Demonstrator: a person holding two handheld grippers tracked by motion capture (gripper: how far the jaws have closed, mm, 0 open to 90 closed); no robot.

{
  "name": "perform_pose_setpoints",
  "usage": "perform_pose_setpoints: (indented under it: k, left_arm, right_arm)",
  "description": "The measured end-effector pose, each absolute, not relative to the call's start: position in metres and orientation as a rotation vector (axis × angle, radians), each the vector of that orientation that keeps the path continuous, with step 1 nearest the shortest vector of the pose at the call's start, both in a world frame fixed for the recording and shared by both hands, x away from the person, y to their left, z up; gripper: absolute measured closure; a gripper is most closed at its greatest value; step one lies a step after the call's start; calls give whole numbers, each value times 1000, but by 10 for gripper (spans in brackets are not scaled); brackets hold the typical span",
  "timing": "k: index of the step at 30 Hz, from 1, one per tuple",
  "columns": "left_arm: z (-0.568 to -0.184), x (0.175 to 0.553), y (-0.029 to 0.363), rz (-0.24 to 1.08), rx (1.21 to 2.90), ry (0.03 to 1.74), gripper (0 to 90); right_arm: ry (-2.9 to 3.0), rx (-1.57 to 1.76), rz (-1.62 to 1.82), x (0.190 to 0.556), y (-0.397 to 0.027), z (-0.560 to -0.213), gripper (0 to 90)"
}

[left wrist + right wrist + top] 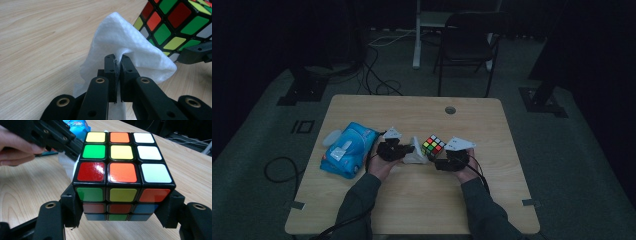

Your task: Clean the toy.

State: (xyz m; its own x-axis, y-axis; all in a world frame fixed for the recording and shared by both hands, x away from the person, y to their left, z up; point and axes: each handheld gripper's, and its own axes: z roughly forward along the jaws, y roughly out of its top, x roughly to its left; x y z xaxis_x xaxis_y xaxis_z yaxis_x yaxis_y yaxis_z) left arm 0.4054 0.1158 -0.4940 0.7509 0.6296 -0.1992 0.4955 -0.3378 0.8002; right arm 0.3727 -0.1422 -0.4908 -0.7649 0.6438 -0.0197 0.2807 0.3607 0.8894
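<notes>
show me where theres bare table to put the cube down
Free: the far strip before the grommet hole, the right side past the right gripper, and the near edge. Crowded: the wipes pack at left, and the middle, with the wipe beside the cube.

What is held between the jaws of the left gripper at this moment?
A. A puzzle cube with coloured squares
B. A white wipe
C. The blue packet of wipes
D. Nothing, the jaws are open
B: in the left gripper view the left gripper has its jaws shut on a fold of the white wipe, while the puzzle cube sits between the jaws of the right gripper.
</notes>
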Motion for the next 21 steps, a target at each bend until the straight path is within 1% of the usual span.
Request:
perform_pose_setpoints:
  k: [12, 21]
  left_arm:
    - [-496, 399, 106, 204, 2028, 822, 871]
    - [-498, 397, 101, 202, 2041, 808, 871]
  right_arm:
    - [2263, 834, 1409, 376, -131, -485, 341]
    - [2250, 870, 1460, 379, -132, -484, 341]
